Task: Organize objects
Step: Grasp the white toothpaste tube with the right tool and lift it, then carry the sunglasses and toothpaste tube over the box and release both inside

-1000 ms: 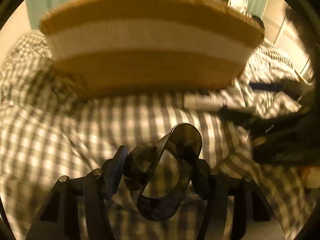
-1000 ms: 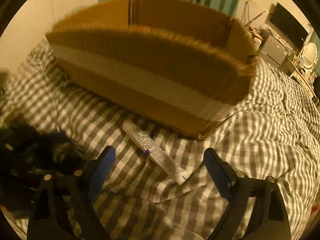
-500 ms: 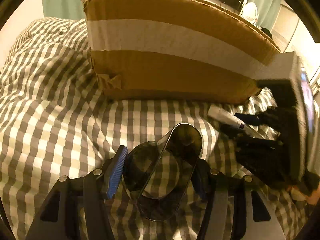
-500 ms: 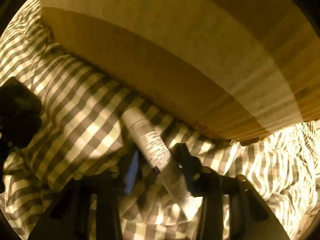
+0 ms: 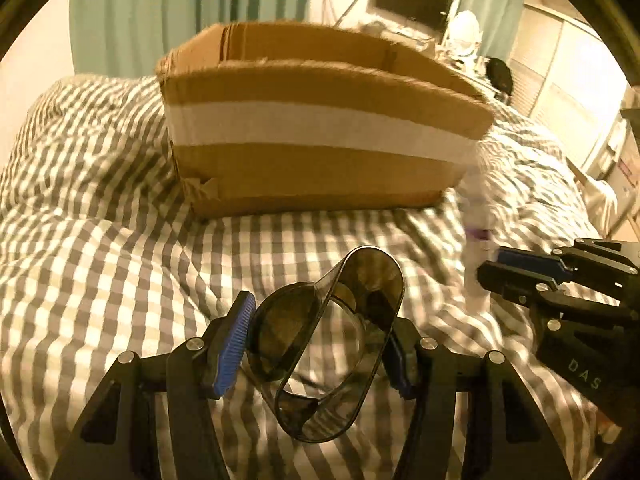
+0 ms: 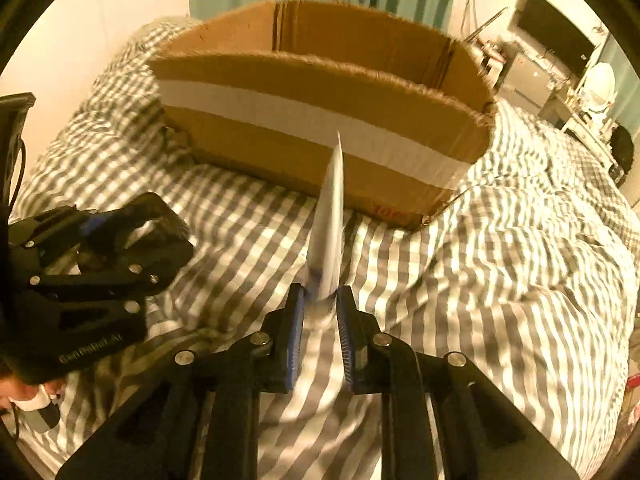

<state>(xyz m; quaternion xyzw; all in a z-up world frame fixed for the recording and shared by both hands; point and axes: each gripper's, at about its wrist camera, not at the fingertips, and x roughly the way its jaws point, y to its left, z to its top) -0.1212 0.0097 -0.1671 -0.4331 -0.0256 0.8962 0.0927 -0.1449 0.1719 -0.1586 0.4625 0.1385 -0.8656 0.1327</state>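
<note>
An open cardboard box with a white tape band stands on the checked bedcover; it also shows in the right wrist view. My left gripper is shut on a dark translucent plastic case, held above the cover in front of the box. My right gripper is shut on the lower end of a white tube, which points up toward the box. The tube is a blur in the left wrist view, with the right gripper to its right.
The grey and white checked bedcover lies rumpled all around the box. Green curtains hang behind. A TV and cluttered furniture stand at the back right. The left gripper shows at the left in the right wrist view.
My right gripper dropped to the tube on the cover, shut on it and lifted it upright. My left gripper drew back from the box, still holding the dark case.
</note>
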